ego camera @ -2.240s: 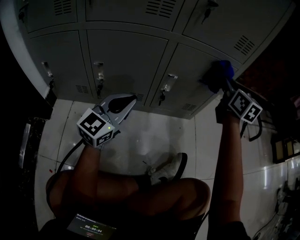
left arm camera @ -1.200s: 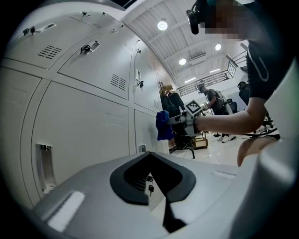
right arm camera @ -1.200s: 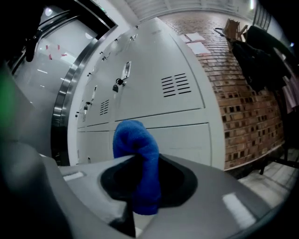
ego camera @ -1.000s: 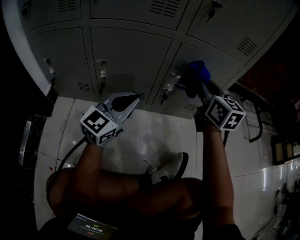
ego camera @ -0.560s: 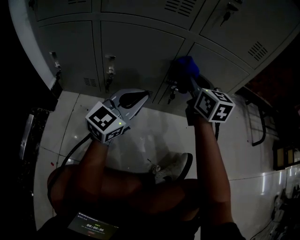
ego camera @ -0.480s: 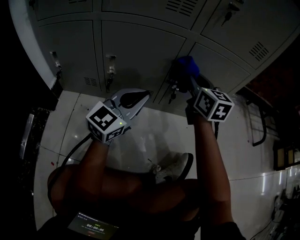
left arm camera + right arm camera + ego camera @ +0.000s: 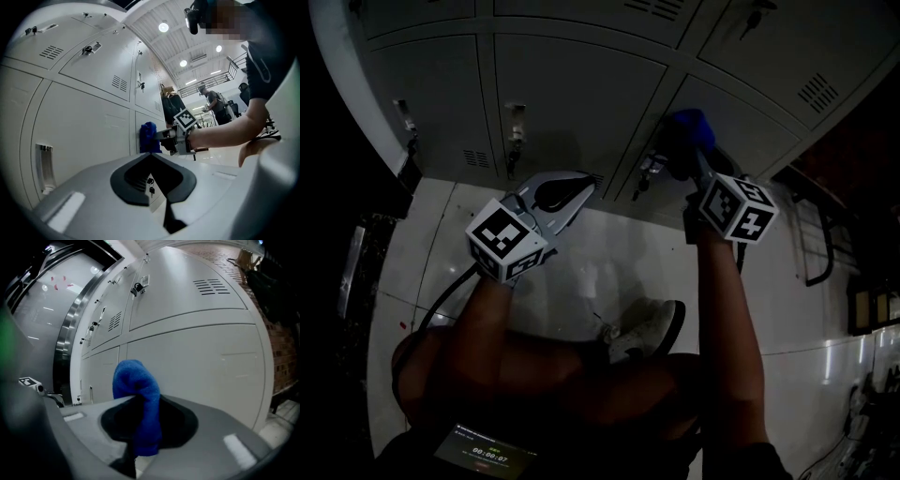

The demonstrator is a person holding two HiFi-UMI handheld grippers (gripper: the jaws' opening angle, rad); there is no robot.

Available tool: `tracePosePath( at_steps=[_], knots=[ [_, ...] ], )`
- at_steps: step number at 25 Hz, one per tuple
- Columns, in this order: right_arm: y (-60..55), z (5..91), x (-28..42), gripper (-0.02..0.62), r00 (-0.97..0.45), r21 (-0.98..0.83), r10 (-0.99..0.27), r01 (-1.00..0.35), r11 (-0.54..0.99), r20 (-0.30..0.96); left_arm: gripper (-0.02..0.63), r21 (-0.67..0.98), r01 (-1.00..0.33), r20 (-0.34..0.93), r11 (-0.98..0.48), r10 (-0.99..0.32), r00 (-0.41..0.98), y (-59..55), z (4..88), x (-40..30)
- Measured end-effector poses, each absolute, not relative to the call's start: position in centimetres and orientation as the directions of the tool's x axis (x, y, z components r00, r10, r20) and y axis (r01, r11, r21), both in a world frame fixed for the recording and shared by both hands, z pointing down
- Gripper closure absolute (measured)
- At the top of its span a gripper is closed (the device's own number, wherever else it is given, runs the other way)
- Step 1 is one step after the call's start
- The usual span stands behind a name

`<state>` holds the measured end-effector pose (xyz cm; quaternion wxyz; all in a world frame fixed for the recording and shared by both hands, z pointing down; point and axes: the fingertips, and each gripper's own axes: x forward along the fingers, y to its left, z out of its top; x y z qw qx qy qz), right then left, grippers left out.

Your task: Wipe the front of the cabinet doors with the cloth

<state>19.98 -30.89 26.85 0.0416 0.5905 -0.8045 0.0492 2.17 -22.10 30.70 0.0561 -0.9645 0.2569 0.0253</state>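
- The grey cabinet doors (image 7: 572, 103) filled the far side, each with a vent and a small lock.
- The pale tiled floor (image 7: 609, 272) lay below them, nearer the person.
- The left gripper (image 7: 579, 184) hung low over the floor near the middle door, its jaws closed tip to tip with nothing between them.
- The right gripper (image 7: 698, 161) pointed at the right-hand door, its jaws clamped on the cloth.
- The blue cloth (image 7: 689, 127) was bunched against that door's front, just right of its lock (image 7: 650, 169).
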Motion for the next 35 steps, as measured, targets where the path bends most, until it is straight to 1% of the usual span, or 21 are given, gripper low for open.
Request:
tracePosePath(
  at_steps=[16, 21, 26, 32, 35],
  knots=[
    [-29.2, 26.7, 29.6, 0.515, -0.161, -0.027, -0.979, -0.987, 0.159, 0.126, 0.601, -0.110, -0.499, -0.055, -0.860, -0.496, 0.867, -22.1, 31.1, 2.4],
    [-28.4, 26.9, 33.6, 0.515, -0.088, -0.042, -0.988, -0.996, 0.083, 0.124, 0.601, -0.112, -0.496, -0.052, -0.861, -0.494, 0.868, -22.0, 31.2, 2.6],
    [-27.5, 26.9, 37.7, 0.515, -0.019, -0.100, -0.994, -0.995, 0.007, 0.112, 0.601, -0.113, -0.496, -0.050, -0.861, -0.494, 0.868, -22.0, 31.3, 2.6],
    [-27.0, 26.9, 40.1, 0.515, 0.024, -0.076, -0.993, -0.997, -0.033, 0.117, 0.601, -0.114, -0.496, -0.045, -0.861, -0.494, 0.868, -22.0, 31.5, 2.6],
    [-26.8, 27.1, 39.7, 0.515, 0.015, -0.121, -0.992, -0.992, -0.030, 0.123, 0.600, -0.115, -0.496, -0.042, -0.861, -0.495, 0.868, -22.1, 31.5, 2.6]
  ],
)
